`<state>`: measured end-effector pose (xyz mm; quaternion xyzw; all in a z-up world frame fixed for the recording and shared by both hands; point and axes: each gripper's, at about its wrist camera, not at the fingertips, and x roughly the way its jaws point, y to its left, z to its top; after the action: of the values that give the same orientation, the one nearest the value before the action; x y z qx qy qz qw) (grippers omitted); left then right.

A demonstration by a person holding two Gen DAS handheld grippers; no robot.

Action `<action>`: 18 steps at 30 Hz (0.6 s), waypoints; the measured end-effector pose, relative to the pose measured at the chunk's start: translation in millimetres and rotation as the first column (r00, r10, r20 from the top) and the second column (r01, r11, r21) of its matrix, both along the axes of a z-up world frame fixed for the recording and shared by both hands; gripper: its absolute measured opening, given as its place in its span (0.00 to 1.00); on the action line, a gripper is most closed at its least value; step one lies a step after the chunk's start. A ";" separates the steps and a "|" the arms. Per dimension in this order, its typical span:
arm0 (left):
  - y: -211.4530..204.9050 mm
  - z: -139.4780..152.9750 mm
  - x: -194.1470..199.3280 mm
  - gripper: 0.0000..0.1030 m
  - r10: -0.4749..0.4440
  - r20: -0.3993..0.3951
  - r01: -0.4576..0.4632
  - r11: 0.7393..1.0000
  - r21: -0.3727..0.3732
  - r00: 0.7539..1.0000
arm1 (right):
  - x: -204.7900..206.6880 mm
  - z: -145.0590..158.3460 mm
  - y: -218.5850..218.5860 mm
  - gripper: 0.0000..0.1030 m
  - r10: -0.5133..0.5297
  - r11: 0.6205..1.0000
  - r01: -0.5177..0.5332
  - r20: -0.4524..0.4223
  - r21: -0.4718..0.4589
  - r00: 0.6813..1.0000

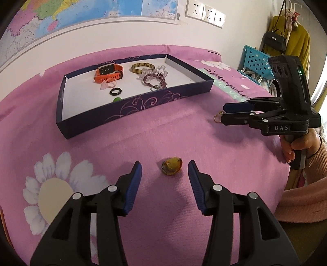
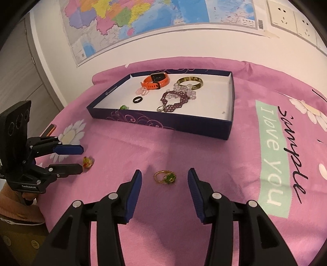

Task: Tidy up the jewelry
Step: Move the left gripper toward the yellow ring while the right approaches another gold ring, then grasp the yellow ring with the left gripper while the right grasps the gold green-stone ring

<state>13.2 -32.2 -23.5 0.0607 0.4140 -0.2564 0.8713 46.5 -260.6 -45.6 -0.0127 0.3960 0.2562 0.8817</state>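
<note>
A dark blue box lies on the pink cloth and holds an orange watch, a mottled bangle, a purple bead bracelet, a black ring and a green piece. My left gripper is open around a yellow ring on the cloth. My right gripper is open around a gold ring with a green stone; its gold loop shows in the left wrist view.
A map hangs on the wall behind the table. Wall sockets sit at upper right. A blue basket and hanging clothes with a black bag stand to the right.
</note>
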 end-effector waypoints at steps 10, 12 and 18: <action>-4.3 -3.1 5.0 0.42 0.016 -0.016 -0.016 1.000 0.005 1.000 | -4.2 -2.8 11.2 0.43 0.015 0.999 -0.015 0.010 -0.038 1.000; -5.1 -3.5 5.2 0.40 0.017 -0.016 -0.017 1.000 0.008 1.000 | -4.8 -2.8 11.6 0.43 0.015 0.999 -0.014 0.012 -0.043 1.000; -5.7 -3.9 5.3 0.28 0.027 -0.017 -0.027 1.000 0.011 0.999 | -3.9 -2.9 13.2 0.41 0.008 0.998 -0.007 0.015 -0.054 1.000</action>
<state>18.5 -37.9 -27.4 0.0574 0.4237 -0.2432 0.8707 42.7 -247.4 -48.5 -0.0401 0.3960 0.2485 0.8831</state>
